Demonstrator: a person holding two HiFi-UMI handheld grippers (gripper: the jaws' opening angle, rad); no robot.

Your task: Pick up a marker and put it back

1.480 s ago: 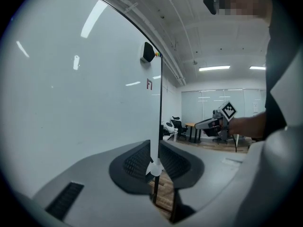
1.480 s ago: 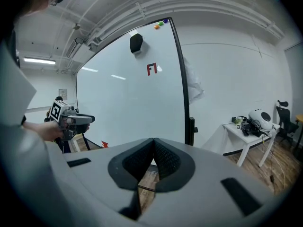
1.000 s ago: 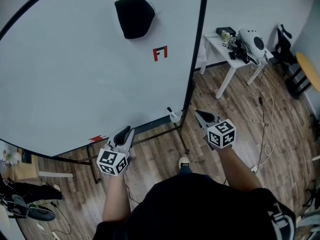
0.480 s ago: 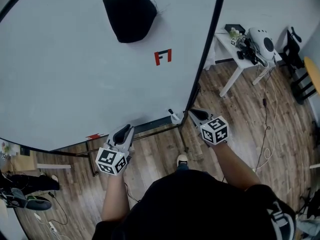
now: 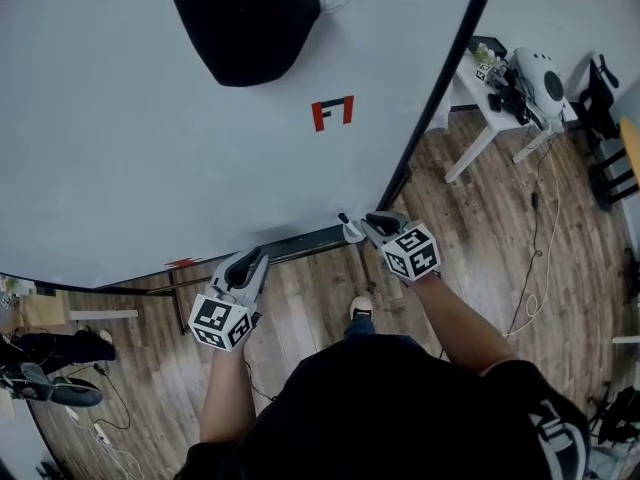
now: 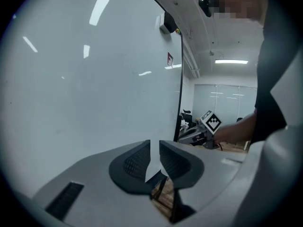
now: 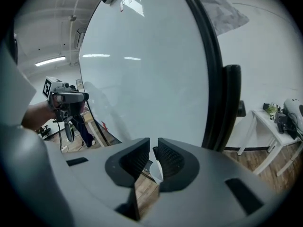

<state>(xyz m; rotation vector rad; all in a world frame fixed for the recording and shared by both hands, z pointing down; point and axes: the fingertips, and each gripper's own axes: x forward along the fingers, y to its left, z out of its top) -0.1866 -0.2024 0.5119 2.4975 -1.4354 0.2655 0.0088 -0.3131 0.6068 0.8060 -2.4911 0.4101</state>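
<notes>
A white marker with a black cap (image 5: pixel 347 228) stands at the right end of the whiteboard's tray (image 5: pixel 300 240). My right gripper (image 5: pixel 368 220) is just to its right, tips nearly at it. In the right gripper view the marker (image 7: pixel 156 170) shows in the narrow gap of the right gripper (image 7: pixel 154 148). Its jaws have just been opening, and the pads do not press on the marker. My left gripper (image 5: pixel 252 260) hangs in front of the tray's middle; in its own view the left gripper (image 6: pixel 155 148) is shut and empty.
The large whiteboard (image 5: pixel 150 148) carries a black eraser (image 5: pixel 245 18) and a red mark (image 5: pixel 332 113). Its black frame post (image 7: pixel 215 70) rises right of the marker. A white table (image 5: pixel 470 78) with gear stands at the right. Cables lie on the wood floor (image 5: pixel 520 218).
My right gripper has come down and to the left, up to the marker at the tray's end. The left gripper sank slightly. The whiteboard now fills more of the head view.
</notes>
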